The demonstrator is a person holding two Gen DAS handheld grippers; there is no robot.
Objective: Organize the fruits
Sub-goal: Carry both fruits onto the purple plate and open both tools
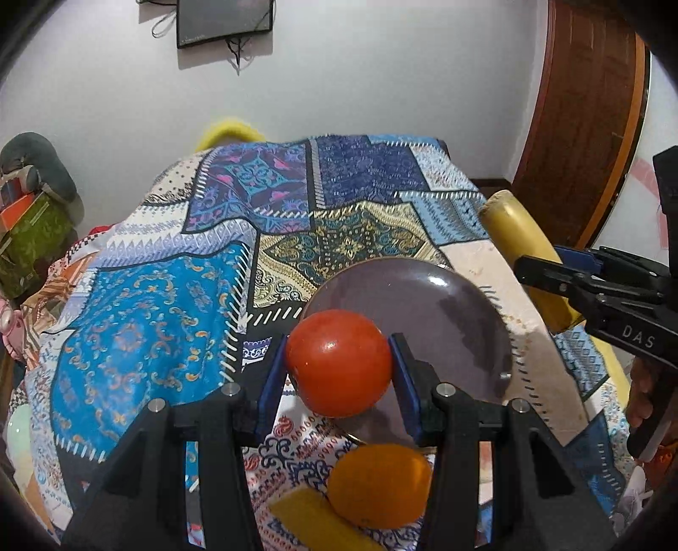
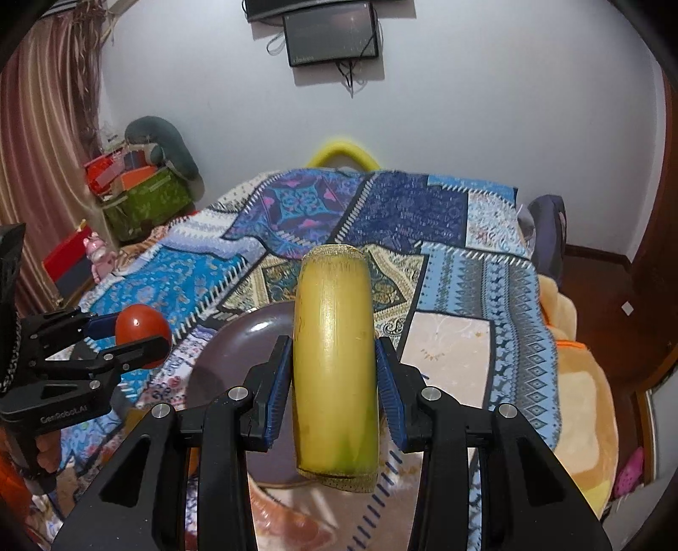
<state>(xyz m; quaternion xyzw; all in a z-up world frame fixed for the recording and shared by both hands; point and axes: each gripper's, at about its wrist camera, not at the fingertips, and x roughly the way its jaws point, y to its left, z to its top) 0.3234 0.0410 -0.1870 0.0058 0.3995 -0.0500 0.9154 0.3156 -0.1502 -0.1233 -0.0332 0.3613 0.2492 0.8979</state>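
Note:
My left gripper (image 1: 339,364) is shut on a red tomato (image 1: 339,362) and holds it above the near left rim of a round purple-grey plate (image 1: 428,296) on the patchwork bedspread. My right gripper (image 2: 334,373) is shut on a thick yellow banana piece (image 2: 334,360), held over the right side of the plate (image 2: 250,339). In the left wrist view the banana piece (image 1: 523,241) and right gripper (image 1: 563,275) show at the right. In the right wrist view the tomato (image 2: 142,328) and left gripper (image 2: 127,335) show at the left. An orange (image 1: 379,485) and a yellow fruit piece (image 1: 309,515) lie below my left gripper.
The patchwork bedspread (image 1: 169,305) covers the bed. A wall-mounted screen (image 2: 330,38) hangs behind. Boxes and a green bag (image 2: 144,199) stand at the left, a wooden door (image 1: 584,118) at the right, and an orange plush cushion (image 2: 584,381) beside the bed.

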